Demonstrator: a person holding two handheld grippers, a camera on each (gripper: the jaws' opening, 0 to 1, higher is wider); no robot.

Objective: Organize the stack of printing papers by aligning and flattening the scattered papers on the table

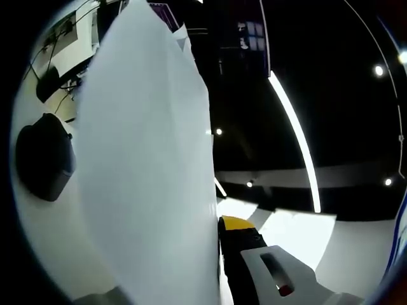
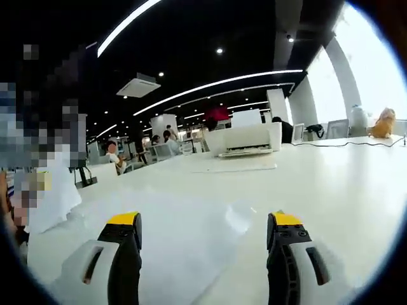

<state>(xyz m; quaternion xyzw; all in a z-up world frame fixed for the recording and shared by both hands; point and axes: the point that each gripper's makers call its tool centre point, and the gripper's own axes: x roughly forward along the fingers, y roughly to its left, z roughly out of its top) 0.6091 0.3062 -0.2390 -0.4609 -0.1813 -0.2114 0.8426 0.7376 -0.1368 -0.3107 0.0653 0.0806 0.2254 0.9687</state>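
Note:
A tall white sheaf of papers stands upright across the left gripper view. My left gripper is shut on it: the yellow-tipped right fingertip presses against the paper's edge, and the other finger is hidden behind the sheets. In the right gripper view the same papers hang at the far left, above the white table. My right gripper hovers low over the table, open, jaws wide apart with nothing between them. A faint flat sheet lies under it. Another sheet lies farther back.
A white printer stands at the table's far side, behind the far sheet. A black rounded object rests on the table at the left. Monitors and a plush toy sit at the far right. Seated people are in the background.

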